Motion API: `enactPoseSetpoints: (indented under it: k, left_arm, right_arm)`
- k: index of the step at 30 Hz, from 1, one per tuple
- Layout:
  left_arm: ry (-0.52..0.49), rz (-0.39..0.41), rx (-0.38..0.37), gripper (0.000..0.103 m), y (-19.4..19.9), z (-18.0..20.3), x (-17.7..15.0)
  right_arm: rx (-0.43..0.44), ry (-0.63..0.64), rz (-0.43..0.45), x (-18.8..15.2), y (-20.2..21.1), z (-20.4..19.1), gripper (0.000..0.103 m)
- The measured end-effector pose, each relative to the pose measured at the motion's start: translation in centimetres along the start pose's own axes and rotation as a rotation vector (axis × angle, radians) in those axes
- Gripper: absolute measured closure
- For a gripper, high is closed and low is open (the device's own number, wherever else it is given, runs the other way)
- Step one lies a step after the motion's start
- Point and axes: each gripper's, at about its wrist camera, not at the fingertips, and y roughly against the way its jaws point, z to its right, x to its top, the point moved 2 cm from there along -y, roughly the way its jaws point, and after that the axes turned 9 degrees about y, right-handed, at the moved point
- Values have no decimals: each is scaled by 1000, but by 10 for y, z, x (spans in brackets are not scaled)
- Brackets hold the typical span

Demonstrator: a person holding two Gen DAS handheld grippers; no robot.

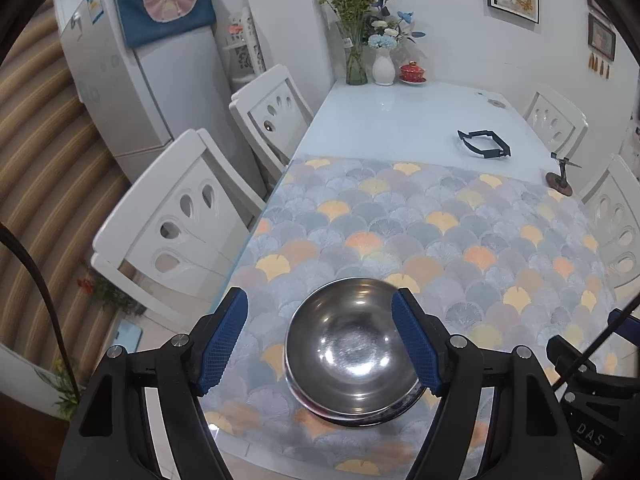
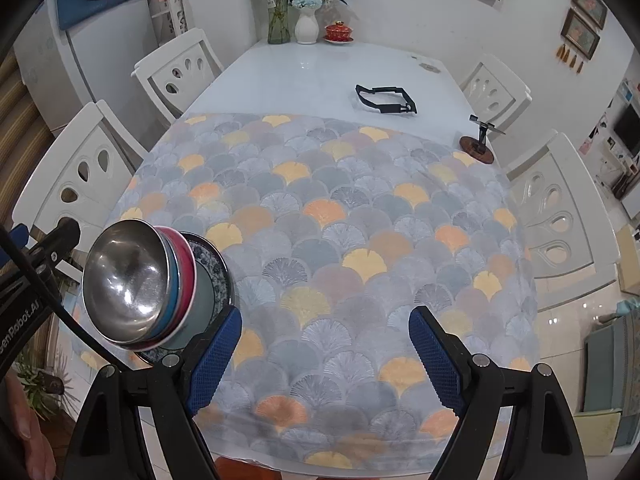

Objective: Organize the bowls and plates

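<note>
A steel bowl [image 1: 354, 350] tops a stack on the patterned mat. In the right wrist view the steel bowl [image 2: 128, 280] sits nested in a blue bowl [image 2: 175, 280] and a red bowl [image 2: 187, 280], all on a blue-and-white patterned plate [image 2: 218, 268] at the mat's near left. My left gripper [image 1: 322, 344] is open, fingers either side of the steel bowl, just above it. My right gripper [image 2: 326, 356] is open and empty over the mat, to the right of the stack.
The fan-patterned mat [image 2: 340, 220] covers the near half of the white table [image 2: 312, 76]. A black strap [image 2: 386, 100] and a small stand [image 2: 478, 144] lie beyond it. Vases [image 2: 306, 26] and a red lidded cup [image 2: 339, 33] stand at the far edge. White chairs [image 1: 176, 224] surround the table.
</note>
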Motion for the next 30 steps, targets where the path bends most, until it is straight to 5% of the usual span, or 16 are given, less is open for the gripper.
enactPoseSetpoints:
  k: [13,30]
  left_arm:
    - [-64,4,19,25,14,92,-8]
    - [-79,-201,-4,25,-81,219,-97]
  right_arm:
    - [-13,-33,18,-23,-4,78,19]
    - [-36,-46,26,-77,-108,193,19]
